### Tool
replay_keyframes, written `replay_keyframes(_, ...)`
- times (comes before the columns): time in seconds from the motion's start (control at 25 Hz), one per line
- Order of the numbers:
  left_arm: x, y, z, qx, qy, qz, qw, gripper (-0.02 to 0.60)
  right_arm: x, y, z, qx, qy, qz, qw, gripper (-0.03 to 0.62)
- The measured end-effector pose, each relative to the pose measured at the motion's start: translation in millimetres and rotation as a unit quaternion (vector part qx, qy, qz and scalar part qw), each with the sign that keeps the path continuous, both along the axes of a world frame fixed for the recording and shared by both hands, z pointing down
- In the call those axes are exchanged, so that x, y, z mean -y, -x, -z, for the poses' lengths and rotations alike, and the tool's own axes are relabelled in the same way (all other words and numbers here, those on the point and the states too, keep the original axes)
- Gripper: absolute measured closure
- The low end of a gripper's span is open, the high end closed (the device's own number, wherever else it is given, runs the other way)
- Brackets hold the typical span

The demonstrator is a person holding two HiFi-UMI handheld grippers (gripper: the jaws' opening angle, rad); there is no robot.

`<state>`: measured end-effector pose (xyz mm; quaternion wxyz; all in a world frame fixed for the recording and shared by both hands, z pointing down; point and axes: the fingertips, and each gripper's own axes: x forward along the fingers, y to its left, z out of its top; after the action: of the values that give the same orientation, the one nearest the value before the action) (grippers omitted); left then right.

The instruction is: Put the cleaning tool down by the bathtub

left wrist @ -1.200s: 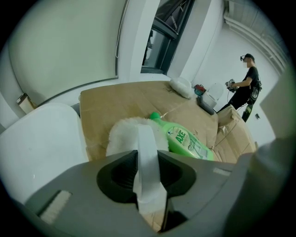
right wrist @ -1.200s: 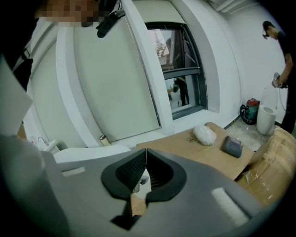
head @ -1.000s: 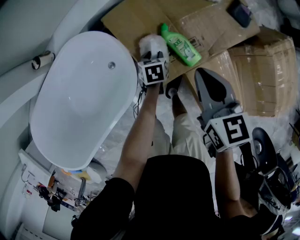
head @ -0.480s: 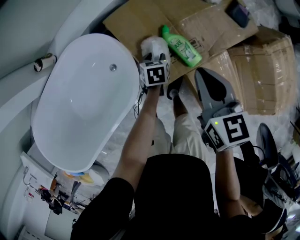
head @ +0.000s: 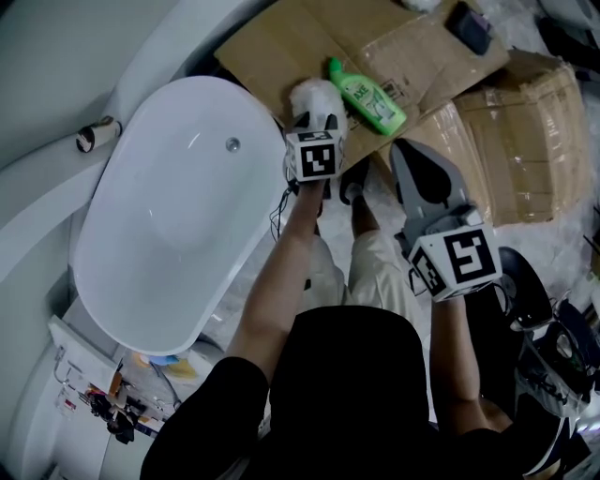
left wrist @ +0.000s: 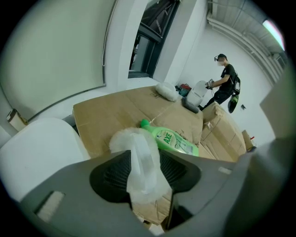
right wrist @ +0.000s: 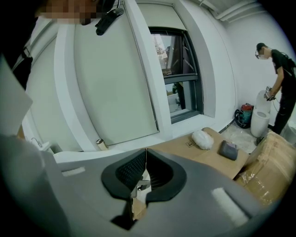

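Observation:
The cleaning tool (head: 314,94) is a white fluffy duster with a clear handle. It lies on the flat cardboard (head: 272,47) just past the end of the white bathtub (head: 169,216), beside a green bottle (head: 370,94). My left gripper (head: 317,120) is right over it. In the left gripper view the tool (left wrist: 134,139) sits between the wide-apart jaws of the left gripper (left wrist: 145,157), which do not squeeze it. My right gripper (head: 412,155) hangs to the right, and in its own view the right gripper (right wrist: 146,150) is shut with nothing in it.
Taped cardboard boxes (head: 525,141) stand at the right, and a dark pouch (head: 469,26) lies on the far cardboard. A paper roll (head: 97,136) sits on the ledge beside the tub. Another person (left wrist: 226,85) stands far off by the wall. Cluttered gear fills the lower right.
The left gripper has stayed over the fluffy tool at the tub's end. The head view has drifted slightly, and the right gripper has barely moved.

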<state>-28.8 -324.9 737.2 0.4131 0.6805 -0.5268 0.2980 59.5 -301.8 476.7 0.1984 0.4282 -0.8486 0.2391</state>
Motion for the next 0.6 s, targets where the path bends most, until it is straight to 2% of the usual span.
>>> replay_keyframes(0.6,-27,25,49,-0.002,-0.026,-0.062,0.9977,0.387,-33,29,38,0.005,-0.029,-0.055,0.998,0.585)
